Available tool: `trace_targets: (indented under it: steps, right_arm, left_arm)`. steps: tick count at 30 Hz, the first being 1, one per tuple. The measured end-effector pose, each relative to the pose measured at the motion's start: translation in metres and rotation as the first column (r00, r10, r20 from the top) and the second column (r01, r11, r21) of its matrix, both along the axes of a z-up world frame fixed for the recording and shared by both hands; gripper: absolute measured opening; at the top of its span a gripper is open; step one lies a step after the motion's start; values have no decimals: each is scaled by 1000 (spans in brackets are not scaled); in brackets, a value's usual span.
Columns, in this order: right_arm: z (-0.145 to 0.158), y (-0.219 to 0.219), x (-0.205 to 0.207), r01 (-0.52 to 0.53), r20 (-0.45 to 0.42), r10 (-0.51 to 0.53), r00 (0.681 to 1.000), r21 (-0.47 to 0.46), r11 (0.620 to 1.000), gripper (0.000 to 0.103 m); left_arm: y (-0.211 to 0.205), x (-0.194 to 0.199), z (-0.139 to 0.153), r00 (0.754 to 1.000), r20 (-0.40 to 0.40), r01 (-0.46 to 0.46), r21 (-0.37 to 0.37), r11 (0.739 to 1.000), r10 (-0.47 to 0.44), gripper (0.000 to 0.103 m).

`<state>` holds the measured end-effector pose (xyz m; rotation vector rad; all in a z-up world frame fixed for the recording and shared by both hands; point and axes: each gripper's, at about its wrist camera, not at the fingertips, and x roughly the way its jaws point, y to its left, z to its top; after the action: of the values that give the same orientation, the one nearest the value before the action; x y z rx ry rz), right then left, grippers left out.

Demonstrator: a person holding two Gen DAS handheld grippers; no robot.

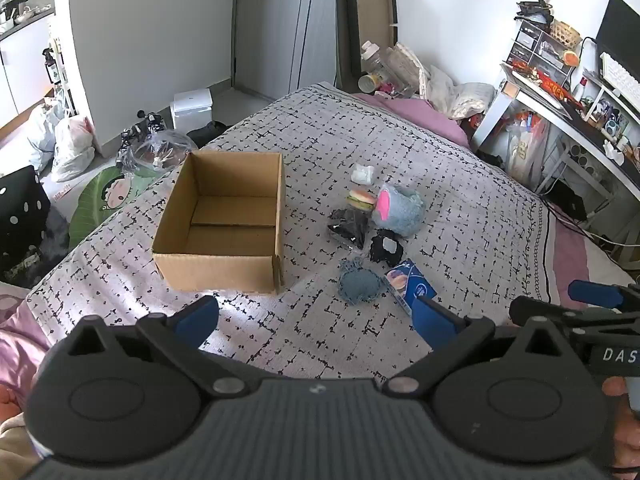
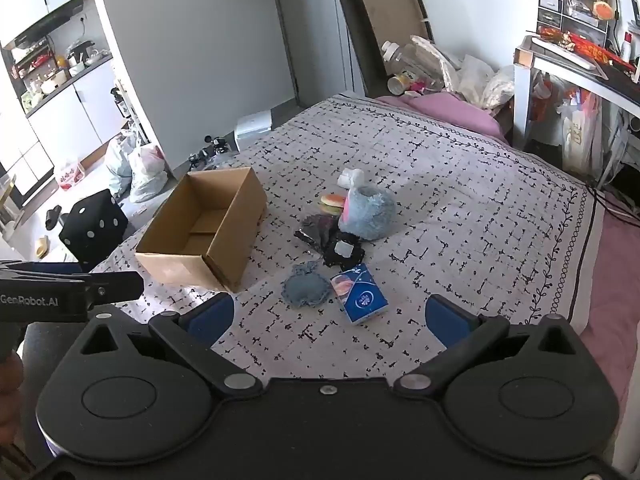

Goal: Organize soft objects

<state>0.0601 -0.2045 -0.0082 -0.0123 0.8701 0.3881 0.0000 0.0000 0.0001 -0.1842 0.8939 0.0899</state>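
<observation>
An empty open cardboard box (image 1: 224, 220) (image 2: 200, 236) sits on the patterned bedspread (image 1: 360, 140). To its right lies a cluster of soft things: a blue-grey plush with pink patch (image 1: 396, 210) (image 2: 366, 212), a small burger toy (image 1: 361, 199) (image 2: 332, 202), a white soft piece (image 1: 363, 174) (image 2: 351, 178), a dark bagged item (image 1: 348, 228) (image 2: 316, 228), a black fabric piece (image 1: 386, 246) (image 2: 343, 252), a blue knitted pad (image 1: 360, 285) (image 2: 306, 290) and a blue tissue pack (image 1: 408, 280) (image 2: 360, 293). My left gripper (image 1: 316, 316) and right gripper (image 2: 328, 316) are open and empty, held near the bed's front.
A cluttered desk (image 1: 568, 92) stands at the right. Bottles and bags (image 1: 400, 72) pile at the bed's far end. A black dotted cube (image 2: 94, 228), plastic bags (image 1: 72, 144) and a white bin (image 1: 192, 108) are on the floor at left.
</observation>
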Motion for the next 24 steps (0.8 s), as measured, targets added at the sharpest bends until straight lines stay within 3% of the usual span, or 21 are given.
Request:
trace_targets:
  steps: [24]
  right_arm:
    - [3,-2,-1,4,3,-4,1000,5,1000,103]
  left_arm:
    - [-1,-1,3,1000,20,6,5,1000,-7,102]
